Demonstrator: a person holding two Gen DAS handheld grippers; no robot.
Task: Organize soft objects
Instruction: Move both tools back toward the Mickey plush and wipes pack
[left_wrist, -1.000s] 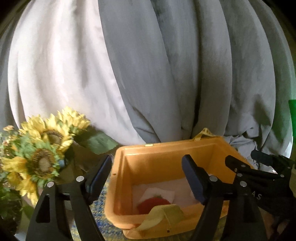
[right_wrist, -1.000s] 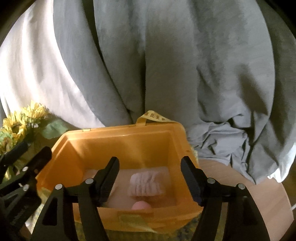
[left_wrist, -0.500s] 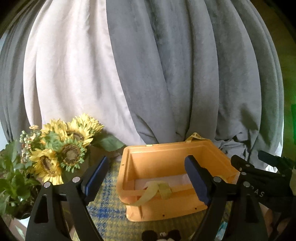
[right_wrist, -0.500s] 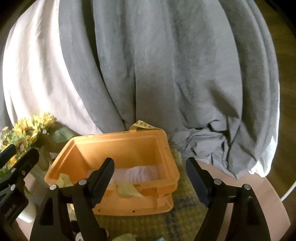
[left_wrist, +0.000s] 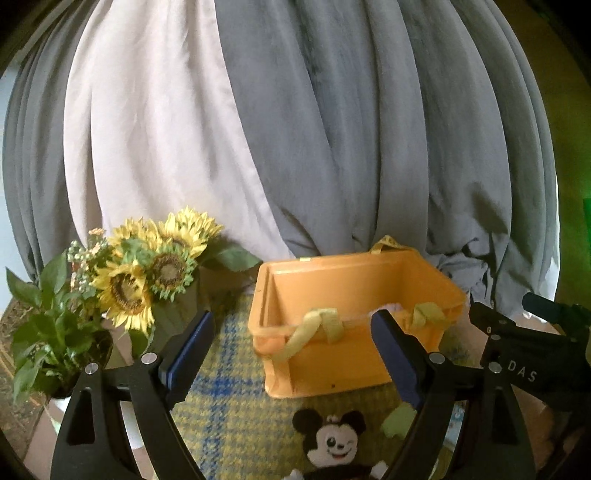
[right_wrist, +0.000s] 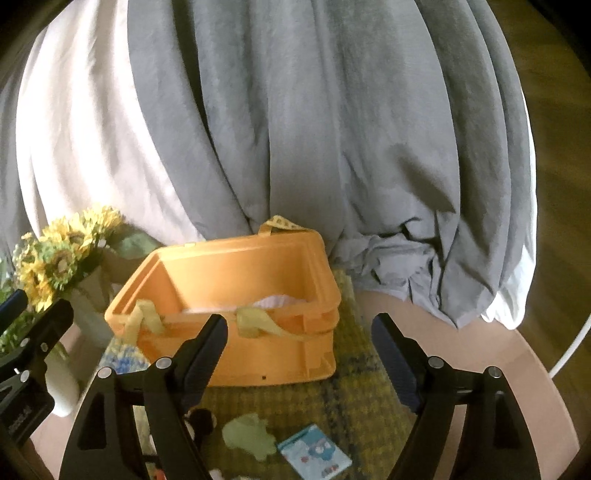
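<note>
Left gripper (left_wrist: 291, 354): jaws spread wide and opening, nothing between the pads. Right gripper (right_wrist: 297, 354): jaws spread, nothing pinched (its black frame also shows at the right edge of the left view).

Just past both sets of jaws sits the orange crate (left_wrist: 354, 280), open top up, on a yellow-and-blue plaid mat (left_wrist: 229, 413). Its long axis runs roughly left-right in the left wrist view; in the right wrist view it sits skewed, near right corner toward the camera. Pale yellow-green straps (left_wrist: 314, 328) hang over the near rim. White folded fabric (right_wrist: 273, 301) is inside the crate, clearer from the right wrist view; the left view only catches a sliver above the rim.

On the mat in front of the crate: a mouse plush toy (left_wrist: 332, 439), face up, head toward the crate, body running toward the camera. Only the left view shows its face; the right view gets just a black ear behind the jaw. Beside it a light green soft piece (right_wrist: 251, 435), and a small blue-and-white packet (right_wrist: 314, 454) lying flat (right view only).

Left of the crate: sunflowers (left_wrist: 147, 273) in a vase and a leafy green plant (left_wrist: 48, 332). Behind everything, grey and white curtains (left_wrist: 295, 129) bunched onto the round counter (right_wrist: 461, 350).
</note>
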